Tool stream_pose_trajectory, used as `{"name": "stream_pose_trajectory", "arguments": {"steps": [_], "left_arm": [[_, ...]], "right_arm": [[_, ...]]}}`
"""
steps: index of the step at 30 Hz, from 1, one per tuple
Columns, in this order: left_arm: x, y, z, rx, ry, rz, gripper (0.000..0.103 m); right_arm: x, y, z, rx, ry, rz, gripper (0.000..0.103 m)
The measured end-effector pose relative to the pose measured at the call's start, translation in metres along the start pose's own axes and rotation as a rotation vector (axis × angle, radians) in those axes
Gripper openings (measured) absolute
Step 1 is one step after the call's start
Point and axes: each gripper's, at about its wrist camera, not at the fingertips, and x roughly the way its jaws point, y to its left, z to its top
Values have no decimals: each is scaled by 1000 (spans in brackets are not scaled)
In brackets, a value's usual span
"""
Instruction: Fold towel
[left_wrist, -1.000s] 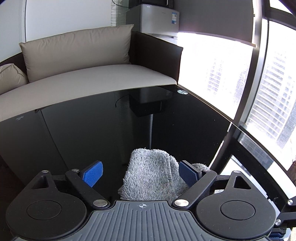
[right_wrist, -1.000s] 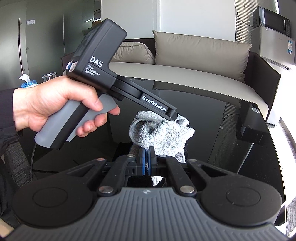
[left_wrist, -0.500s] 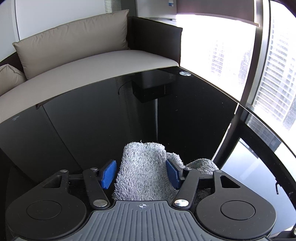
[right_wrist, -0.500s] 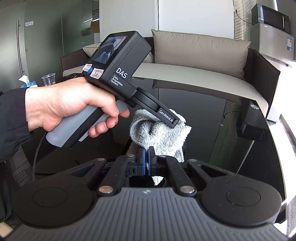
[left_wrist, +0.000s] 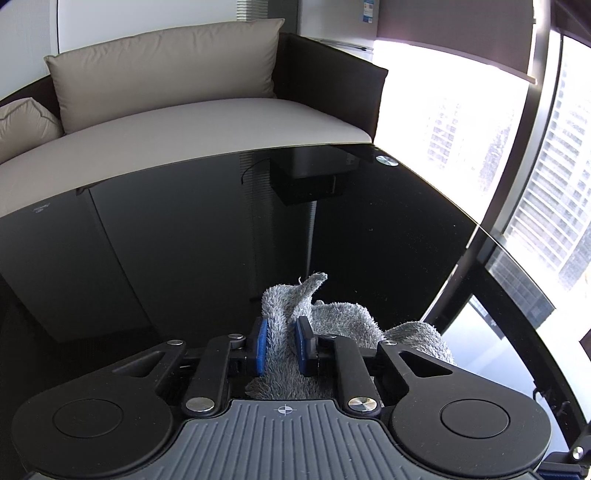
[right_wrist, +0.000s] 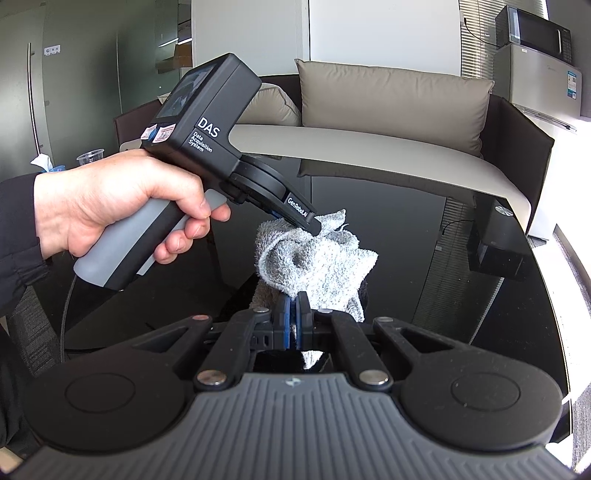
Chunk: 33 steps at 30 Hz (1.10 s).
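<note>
A grey terry towel (left_wrist: 332, 317) hangs bunched over the black glass table (left_wrist: 184, 240). My left gripper (left_wrist: 280, 343) is shut on a fold of it, with one corner sticking up past the blue pads. In the right wrist view the towel (right_wrist: 317, 266) is held up between both grippers. My right gripper (right_wrist: 292, 314) is shut on its lower edge. The left gripper (right_wrist: 312, 227), held by a hand, pinches the towel's top edge.
A beige sofa (left_wrist: 207, 122) with cushions stands behind the table. A black box (right_wrist: 495, 254) sits near the table's far right corner. The table edge (left_wrist: 491, 236) runs along bright windows on the right. A plastic cup (right_wrist: 90, 157) stands far left.
My left gripper has closed from wide open onto a fold of the towel. The towel bunched up and a corner rose. My right gripper has stayed shut on the towel.
</note>
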Motion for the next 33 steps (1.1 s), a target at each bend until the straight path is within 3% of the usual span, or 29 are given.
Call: {"name": "stream_pose_trajectory", "arguments": {"steps": [13, 21, 27, 33], "left_arm": [[-12, 17, 0, -76, -29, -58, 4], [-34, 30, -3, -87, -51, -30, 4], [-70, 54, -16, -164, -98, -40, 4], [-83, 70, -35, -190, -77, -38, 4]], "right_arm": [[3, -5, -2, 2, -4, -7, 3], [7, -7, -3, 0, -2, -18, 3], [12, -11, -3, 6, 0, -33, 3], [20, -6, 0, -12, 6, -33, 3]]}}
